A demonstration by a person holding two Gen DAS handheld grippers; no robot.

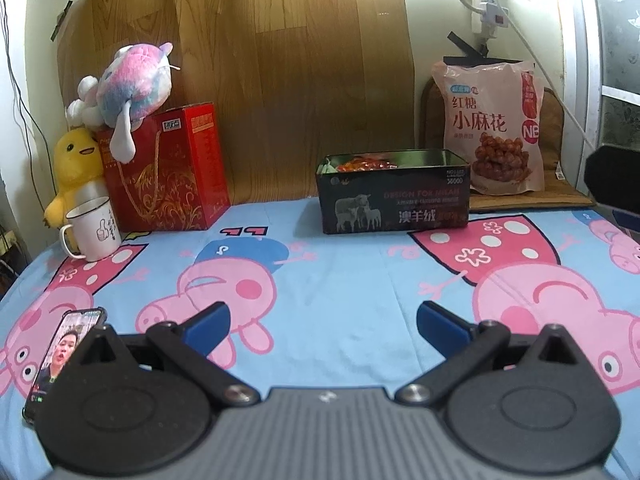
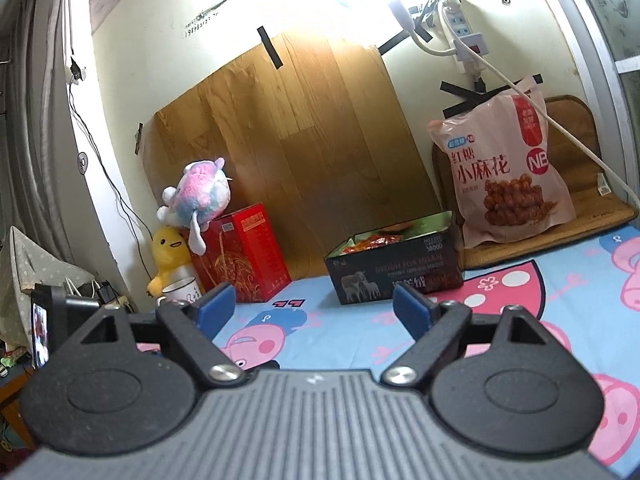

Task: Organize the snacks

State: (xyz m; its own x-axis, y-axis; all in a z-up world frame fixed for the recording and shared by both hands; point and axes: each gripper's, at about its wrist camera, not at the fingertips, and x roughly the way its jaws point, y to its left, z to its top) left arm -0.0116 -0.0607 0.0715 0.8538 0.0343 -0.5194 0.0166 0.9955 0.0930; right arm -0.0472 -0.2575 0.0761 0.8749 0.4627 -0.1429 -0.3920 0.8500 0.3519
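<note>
Orange-red snack packets (image 1: 366, 165) already lie inside the dark tin box (image 1: 394, 200), which stands open near the back edge of the tabletop, on the blue cartoon cloth (image 1: 340, 272). We judge that most of the sorting is done, because we see no loose packets on the cloth in front of us. The big pink snack bag (image 1: 494, 126) is still outside the box; it stands upright just beside it, at the back right corner, and leans on the wall. Whether it should go somewhere else, we cannot tell.

We hold both tools low over the front part of the cloth, well apart from the box, and they point toward it. Our left gripper (image 1: 322, 326) has its blue fingers spread wide and nothing is between them. Our right gripper (image 2: 314, 310) is also wide open and empty, tilted a little upward.

At the back left corner stand a red gift box (image 1: 168, 172) and a white mug (image 1: 94, 228).
</note>
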